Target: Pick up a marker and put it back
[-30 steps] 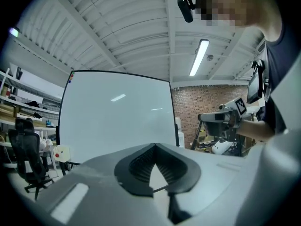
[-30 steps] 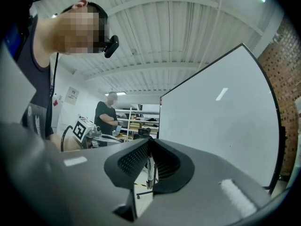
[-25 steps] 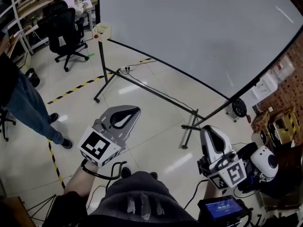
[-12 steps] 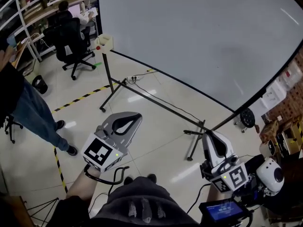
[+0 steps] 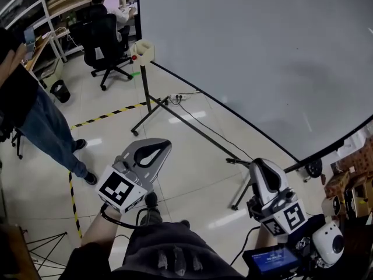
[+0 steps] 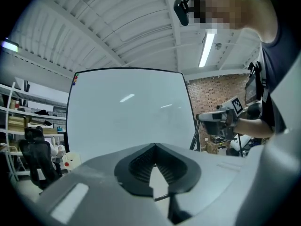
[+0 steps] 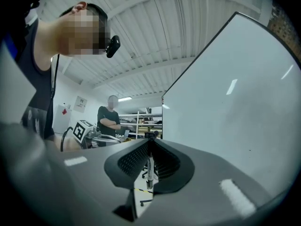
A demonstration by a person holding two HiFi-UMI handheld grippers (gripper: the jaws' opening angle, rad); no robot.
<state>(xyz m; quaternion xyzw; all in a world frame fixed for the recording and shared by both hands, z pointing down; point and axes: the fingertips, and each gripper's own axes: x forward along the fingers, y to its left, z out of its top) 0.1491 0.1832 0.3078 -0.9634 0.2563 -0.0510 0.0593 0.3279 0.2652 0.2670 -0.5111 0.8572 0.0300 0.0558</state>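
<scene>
In the right gripper view a thin white marker [image 7: 149, 166] with a dark cap stands upright between the jaws, and my right gripper [image 7: 150, 144] is shut on it. The head view shows that gripper [image 5: 258, 163] low at the right, pointing at the whiteboard [image 5: 262, 51]; the marker is hidden there. My left gripper [image 5: 161, 146] is held out at the lower left, shut with nothing in it [image 6: 155, 146]. A cream holder box [image 5: 143, 50] with a red spot sits on the stand's upper left corner [image 6: 70, 160].
The whiteboard's black stand legs [image 5: 192, 127] and a cable cross the tiled floor ahead. A person in jeans [image 5: 35, 115] stands at the left by yellow-black floor tape [image 5: 111, 114]. Another person sits in an office chair [image 5: 108, 34] at the back. A small lit screen [image 5: 274, 260] sits below the right gripper.
The whiteboard's left edge and the holder box have slid rightward in the head view as the person moved. Both grippers keep the same pose and jaw state in front of the body.
</scene>
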